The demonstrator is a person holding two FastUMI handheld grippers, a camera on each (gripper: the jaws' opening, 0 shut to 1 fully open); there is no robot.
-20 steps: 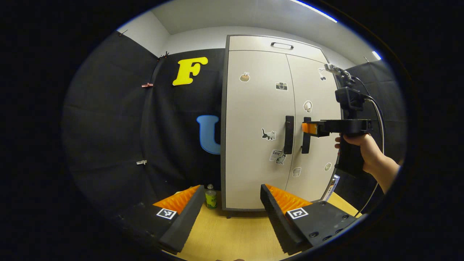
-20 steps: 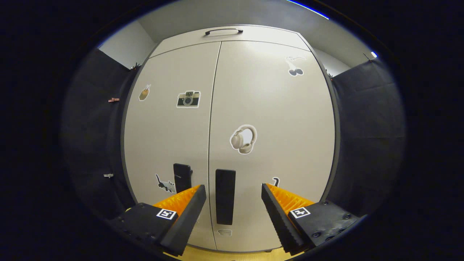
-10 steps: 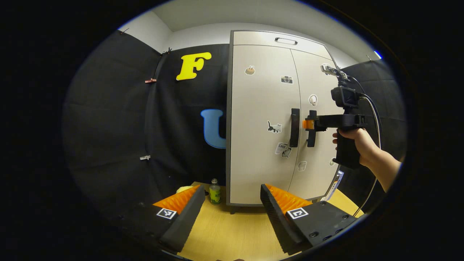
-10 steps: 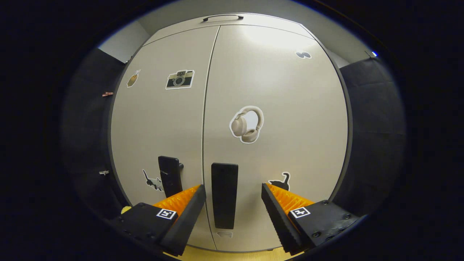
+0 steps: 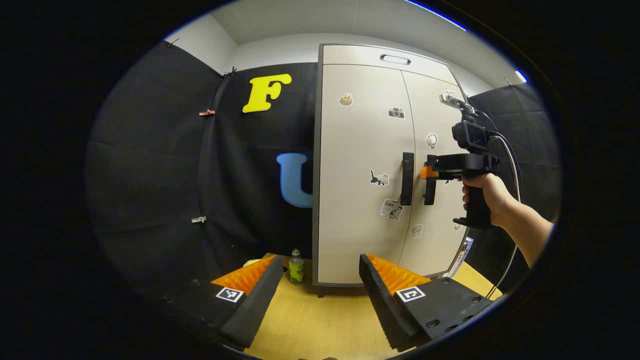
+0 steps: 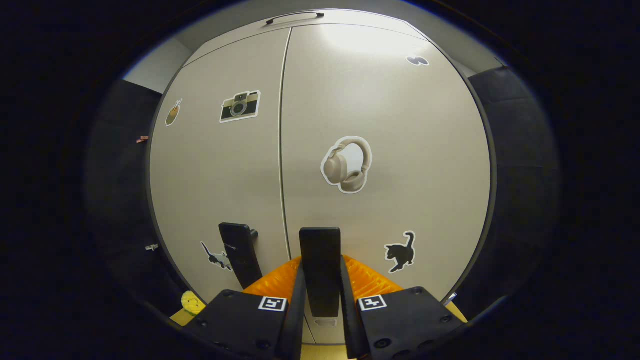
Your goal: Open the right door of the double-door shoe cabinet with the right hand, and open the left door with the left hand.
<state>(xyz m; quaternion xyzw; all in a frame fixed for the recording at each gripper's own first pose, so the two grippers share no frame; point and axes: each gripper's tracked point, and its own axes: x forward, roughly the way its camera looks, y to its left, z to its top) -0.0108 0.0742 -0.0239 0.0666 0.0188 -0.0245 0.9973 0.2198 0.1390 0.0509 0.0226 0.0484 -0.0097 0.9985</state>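
A tall pale double-door shoe cabinet stands with both doors closed. In the right gripper view the right door carries a black vertical handle, and my right gripper is shut on that handle, both fingers pressing its sides. The left door's black handle stands just to the left, free. In the left gripper view my left gripper is open, well back from the cabinet, nothing between its fingers. Farther off there, a hand holds the right gripper against the right handle, beside the left handle.
A small green-labelled bottle stands on the wooden floor by the cabinet's left foot, with a yellow object near it. Black cloth walls flank the cabinet. A cable hangs from the right gripper.
My right gripper has moved up to the right door's handle and closed on it; it was open half a second ago. The left gripper stayed open and hardly moved.
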